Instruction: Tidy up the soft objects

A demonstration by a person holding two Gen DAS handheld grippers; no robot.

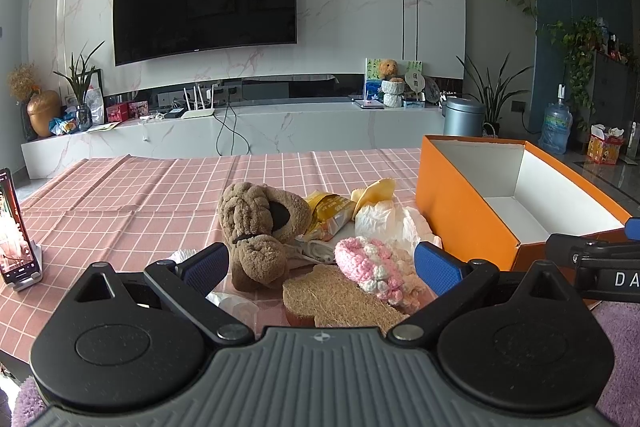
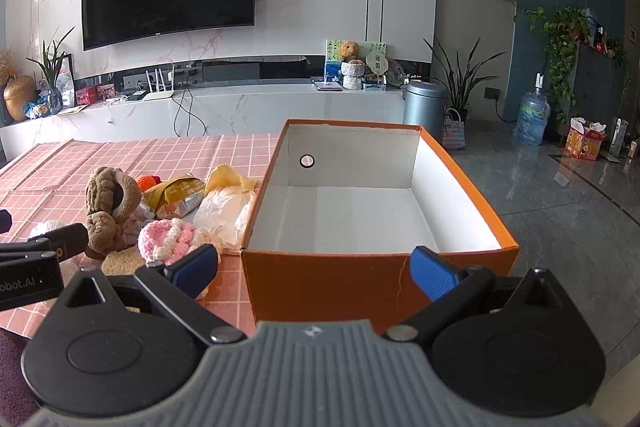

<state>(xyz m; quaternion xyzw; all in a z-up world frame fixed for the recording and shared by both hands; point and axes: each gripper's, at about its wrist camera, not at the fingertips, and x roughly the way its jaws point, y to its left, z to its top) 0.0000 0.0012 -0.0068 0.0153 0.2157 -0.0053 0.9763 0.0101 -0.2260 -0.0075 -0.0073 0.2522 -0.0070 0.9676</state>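
Observation:
A pile of soft things lies on the pink checked tablecloth (image 1: 120,195): a brown plush toy (image 1: 256,231), a pink-and-white crochet piece (image 1: 368,263), a tan loofah pad (image 1: 340,299), a white plastic bag (image 1: 384,219) and a yellow snack packet (image 1: 332,211). My left gripper (image 1: 322,263) is open, its fingers on either side of the near edge of the pile. An empty orange box (image 2: 320,279) with a white inside stands to the right. My right gripper (image 2: 314,267) is open and empty in front of the box's near wall. The plush (image 2: 108,211) and crochet piece (image 2: 172,239) show left of it.
A phone on a stand (image 1: 16,231) sits at the table's left edge. A yellow cloth (image 2: 228,179) and an orange knitted item (image 2: 146,181) lie behind the pile. A TV wall, a marble cabinet and a tiled floor lie beyond the table.

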